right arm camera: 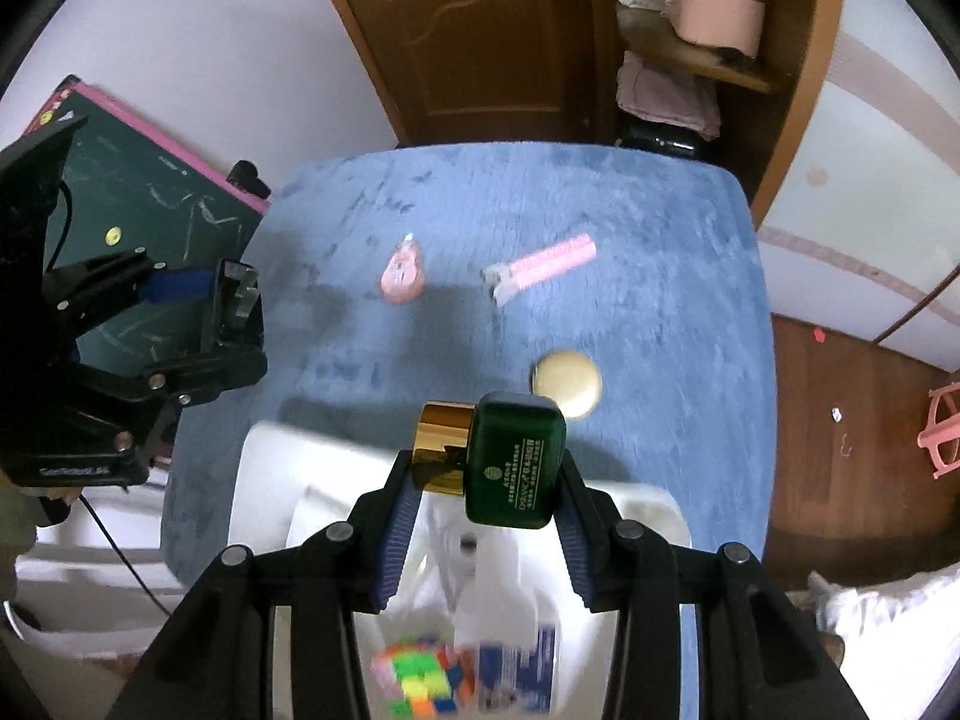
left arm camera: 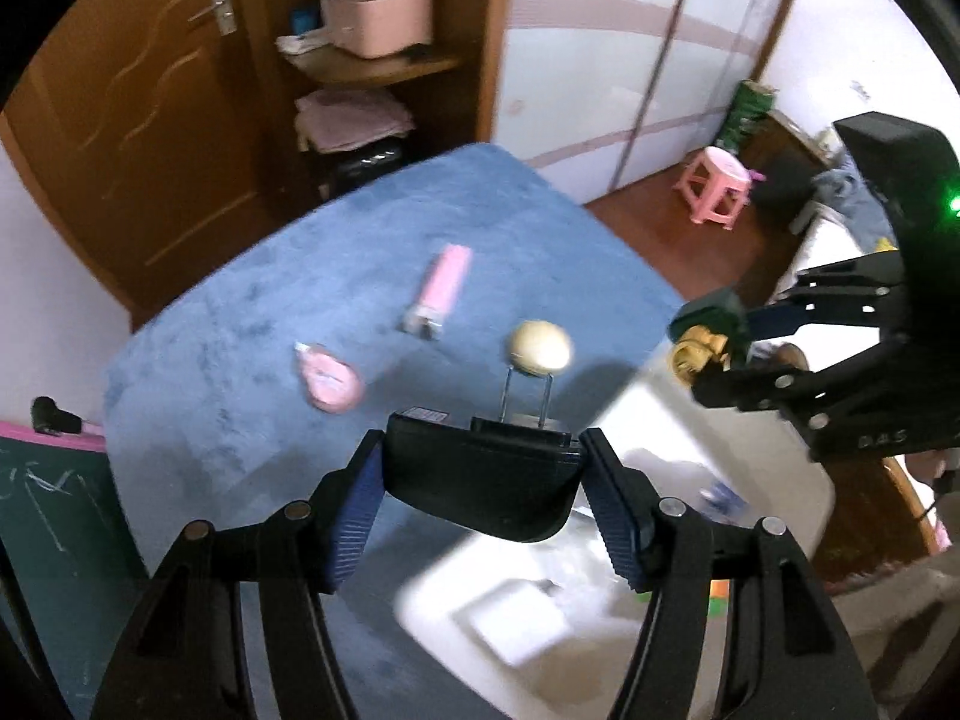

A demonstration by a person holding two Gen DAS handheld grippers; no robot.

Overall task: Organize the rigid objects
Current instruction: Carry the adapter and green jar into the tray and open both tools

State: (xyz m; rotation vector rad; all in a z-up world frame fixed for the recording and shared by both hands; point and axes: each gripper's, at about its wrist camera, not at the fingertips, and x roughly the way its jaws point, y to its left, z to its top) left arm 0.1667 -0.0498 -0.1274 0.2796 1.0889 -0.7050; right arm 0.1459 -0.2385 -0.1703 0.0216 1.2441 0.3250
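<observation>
My left gripper (left arm camera: pixel 480 474) is shut on a black stapler-like device (left arm camera: pixel 480 480), held above the blue cloth table (left arm camera: pixel 240 312) beside the white bin (left arm camera: pixel 690 480). My right gripper (right arm camera: pixel 486 480) is shut on a green bottle with a gold cap (right arm camera: pixel 510 462), held over the white bin (right arm camera: pixel 270 480). The right gripper also shows in the left wrist view (left arm camera: pixel 714 336), the left one in the right wrist view (right arm camera: pixel 234 312). On the table lie a pink comb (left arm camera: pixel 441 288), a pink correction-tape dispenser (left arm camera: pixel 330 378) and a round beige compact (left arm camera: pixel 540 347).
The bin holds a colourful puzzle cube (right arm camera: pixel 420 678) and a white-and-blue pack (right arm camera: pixel 516 654). A green chalkboard with a pink frame (right arm camera: pixel 150 210) stands left of the table. A wooden door (right arm camera: pixel 468 30), shelves with a pink basket (right arm camera: pixel 714 12) and a pink stool (left arm camera: pixel 714 183) stand behind.
</observation>
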